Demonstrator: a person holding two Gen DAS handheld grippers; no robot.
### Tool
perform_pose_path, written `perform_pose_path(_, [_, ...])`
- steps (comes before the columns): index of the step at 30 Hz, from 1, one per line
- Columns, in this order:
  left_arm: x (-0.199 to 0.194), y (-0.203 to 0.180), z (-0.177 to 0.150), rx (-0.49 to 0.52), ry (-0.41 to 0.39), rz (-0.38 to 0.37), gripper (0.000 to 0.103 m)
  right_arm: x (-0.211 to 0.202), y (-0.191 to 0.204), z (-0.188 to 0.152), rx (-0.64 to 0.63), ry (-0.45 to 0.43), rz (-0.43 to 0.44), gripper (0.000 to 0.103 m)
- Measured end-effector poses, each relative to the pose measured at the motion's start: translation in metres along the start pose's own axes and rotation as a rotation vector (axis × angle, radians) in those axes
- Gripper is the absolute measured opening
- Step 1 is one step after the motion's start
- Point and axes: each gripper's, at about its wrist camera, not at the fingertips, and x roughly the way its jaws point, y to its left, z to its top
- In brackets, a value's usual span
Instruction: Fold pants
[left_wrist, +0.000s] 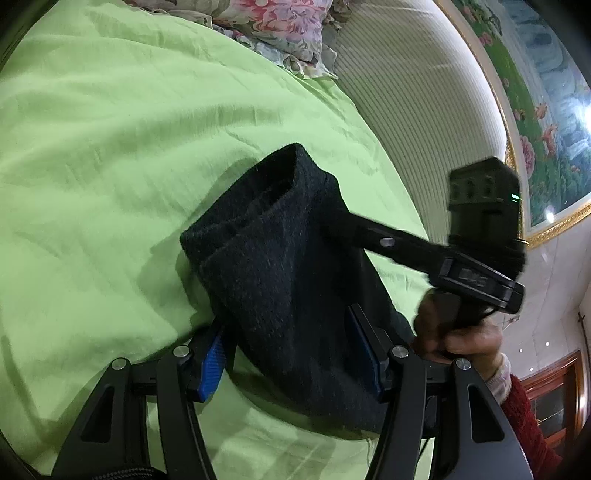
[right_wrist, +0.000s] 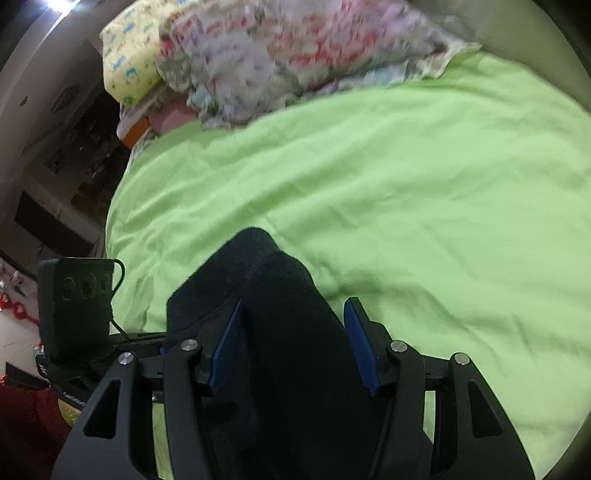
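Observation:
The dark pants (left_wrist: 280, 266) are bunched into a thick folded bundle held over the green bedsheet (left_wrist: 110, 166). My left gripper (left_wrist: 291, 354) has its blue pads on either side of the bundle and grips it. My right gripper (right_wrist: 295, 343) also has its blue pads closed around the dark pants (right_wrist: 280, 314). The right gripper's body and the hand holding it show in the left wrist view (left_wrist: 476, 266), its fingers buried in the cloth. The left gripper's body shows at the left in the right wrist view (right_wrist: 77, 306).
A floral quilt (right_wrist: 295, 51) and a yellow pillow (right_wrist: 129, 62) lie at the head of the bed. A padded headboard (left_wrist: 406, 92) and a framed flower picture (left_wrist: 535, 92) stand to the right. The bed's left edge (right_wrist: 114, 221) drops to dark furniture.

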Motion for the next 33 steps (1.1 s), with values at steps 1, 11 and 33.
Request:
perform_pose_path(1, [0.0, 0.001, 0.0, -0.003, -0.005, -0.005, 0.06, 0.005, -0.001, 0.001, -0.003, 0.006, 0.006, 0.057])
perform_pose_path(11, [0.01, -0.004, 0.007, 0.051, -0.024, 0.027, 0.023, -0.019, 0.002, -0.004, -0.013, -0.065, 0.039, 0.025])
perform_pose_path(33, [-0.039, -0.154, -0.035, 0.323, -0.056, -0.159, 0.022, -0.188, 0.008, -0.091, 0.051, -0.418, 0.094, 0.025])
